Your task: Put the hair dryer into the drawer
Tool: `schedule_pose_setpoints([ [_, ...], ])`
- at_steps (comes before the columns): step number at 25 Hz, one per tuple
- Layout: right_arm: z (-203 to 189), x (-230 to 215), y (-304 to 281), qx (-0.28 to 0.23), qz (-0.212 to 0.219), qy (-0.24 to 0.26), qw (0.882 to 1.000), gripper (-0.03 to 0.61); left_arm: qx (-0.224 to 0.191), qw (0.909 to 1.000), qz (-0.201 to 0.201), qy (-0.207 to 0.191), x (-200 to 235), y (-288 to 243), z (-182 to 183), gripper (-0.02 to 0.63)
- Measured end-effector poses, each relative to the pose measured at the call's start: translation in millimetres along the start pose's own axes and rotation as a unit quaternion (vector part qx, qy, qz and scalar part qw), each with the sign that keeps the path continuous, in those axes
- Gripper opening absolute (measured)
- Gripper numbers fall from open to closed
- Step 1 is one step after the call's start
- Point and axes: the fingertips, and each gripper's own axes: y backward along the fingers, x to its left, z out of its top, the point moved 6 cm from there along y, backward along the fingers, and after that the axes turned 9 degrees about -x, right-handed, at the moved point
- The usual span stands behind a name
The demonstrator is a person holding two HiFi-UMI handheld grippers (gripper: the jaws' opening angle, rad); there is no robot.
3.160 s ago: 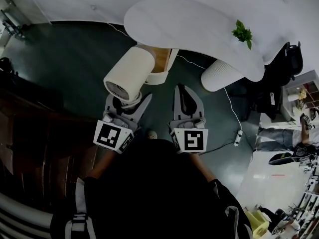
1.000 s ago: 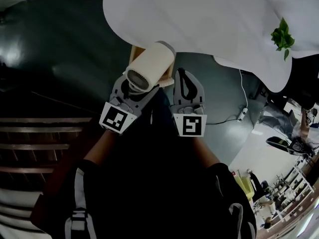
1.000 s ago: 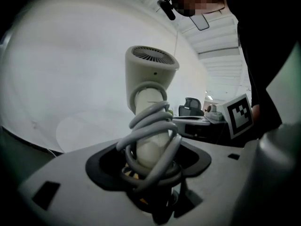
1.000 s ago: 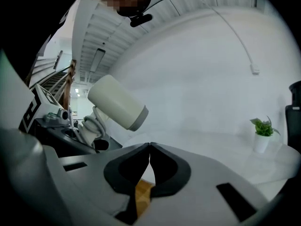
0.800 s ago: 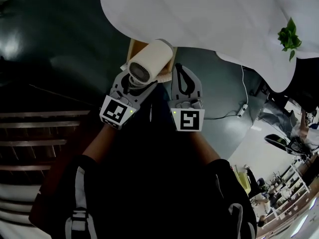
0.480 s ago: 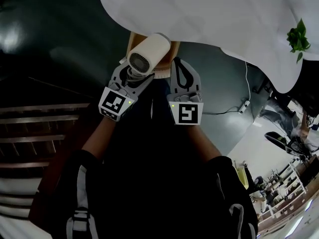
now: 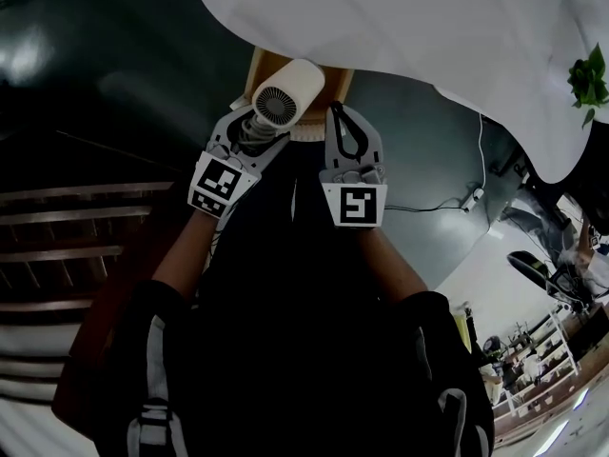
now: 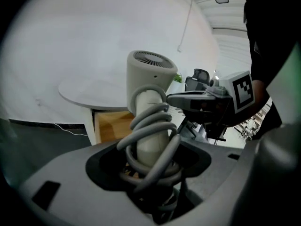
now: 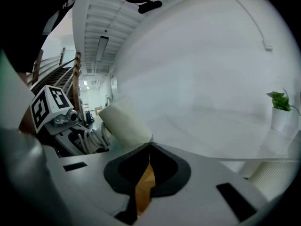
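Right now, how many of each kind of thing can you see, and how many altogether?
Grippers: 2 (left gripper, right gripper)
Hair dryer: 1
Table: 1
Drawer: 1
Potted plant: 1
Total: 6

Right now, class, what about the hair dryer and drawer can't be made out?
Head view: drawer inside, covered by hair dryer and table.
Left gripper view: dryer handle, wrapped by its cord.
Right gripper view: drawer, a sliver behind the right gripper.
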Motion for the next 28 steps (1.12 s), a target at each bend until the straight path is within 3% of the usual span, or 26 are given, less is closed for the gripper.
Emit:
schedule_pose_setpoints([
  [5, -8, -1, -2, 0.005, -0.005, 0.003, 1.0, 0.023, 0.051, 0.9984, -0.02, -0.012, 10, -3, -11, 0.285],
  [10, -12, -3, -1, 0.008, -0.011, 0.002, 1.0, 0.023, 0.068, 0.9963, -0.04, -0.035, 13, -1, -6, 0.285],
  [18, -14, 2, -3, 0.008, -0.008, -0.001, 1.0, 0.023, 0.122, 0.9864, -0.084, -0.071, 16, -4, -16, 0.285],
  [24, -21, 3, -6, 0.018, -0.01, -0.008, 1.0, 0.023, 0.191, 0.9743, -0.094, -0.074, 32, -15, -30, 0.285],
  [28, -23, 4, -10, 0.018, -0.012, -0.011, 1.0, 0.023, 0.236, 0.9603, -0.123, -0.085, 41, -22, -36, 0.285],
])
